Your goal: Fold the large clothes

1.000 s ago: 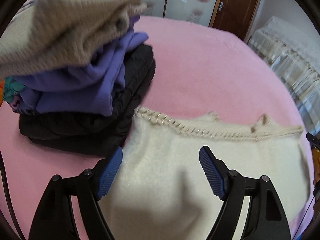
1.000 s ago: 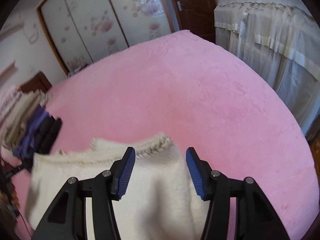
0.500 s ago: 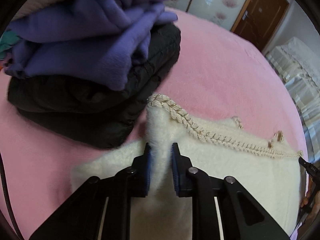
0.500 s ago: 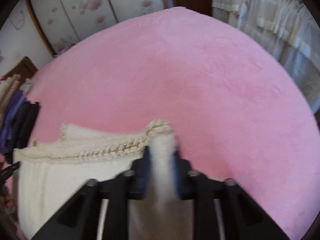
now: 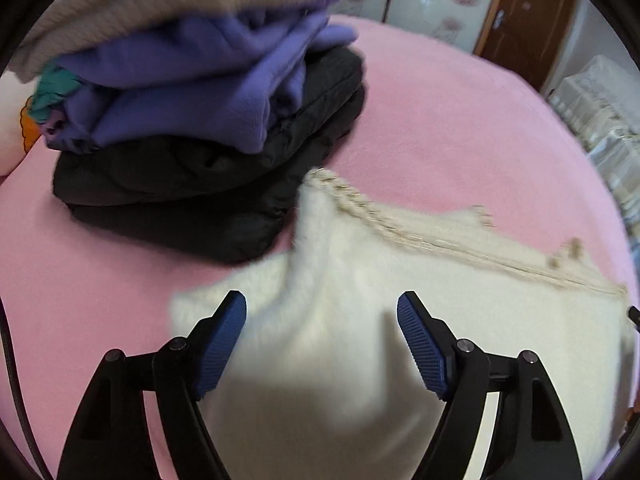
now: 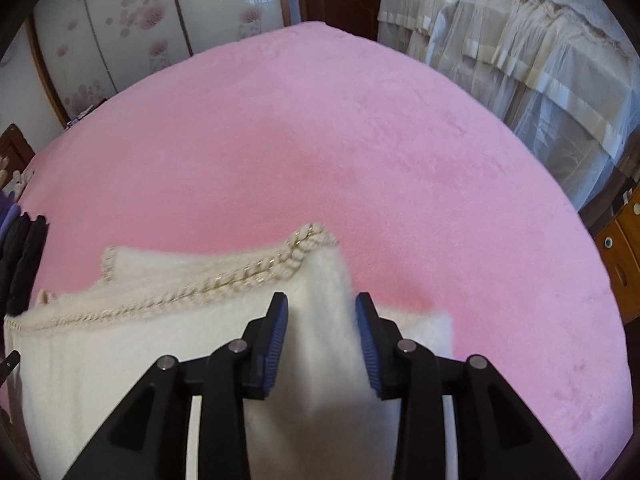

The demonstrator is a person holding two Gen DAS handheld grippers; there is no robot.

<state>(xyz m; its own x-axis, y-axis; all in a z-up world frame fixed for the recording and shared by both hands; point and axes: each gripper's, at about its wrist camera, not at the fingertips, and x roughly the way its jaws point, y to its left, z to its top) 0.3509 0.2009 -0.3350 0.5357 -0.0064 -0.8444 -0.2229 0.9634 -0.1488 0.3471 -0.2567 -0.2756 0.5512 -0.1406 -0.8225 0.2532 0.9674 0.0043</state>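
Left wrist view: the left gripper hangs over the near left part of the cream fleece garment, its blue-padded fingers wide apart and gripping nothing. The garment lies folded on the pink bed, near its front edge, and its braided trim runs along the far side. The garment's left corner stands up in a soft peak just beside the stack of folded clothes, black at the bottom, purple above, beige on top. The risk here is that the peaked corner slumps unevenly and loosens the fold, or that a low sweep of the gripper snags the fleece and drags it against the stack. Half a second ago these fingers were pinched tight on that corner; now they have let go and spread.

Right wrist view: the right gripper sits at the garment's right corner, fingers partly apart with a raised ridge of fleece between them; whether the pads are touching it I cannot tell. If the pile clings to the ribbed pads while the gripper pulls away, the corner could lift and the fold could open toward the bed's right edge. Half a second ago these fingers were clamped on the corner; they have since opened, though less than the left pair.
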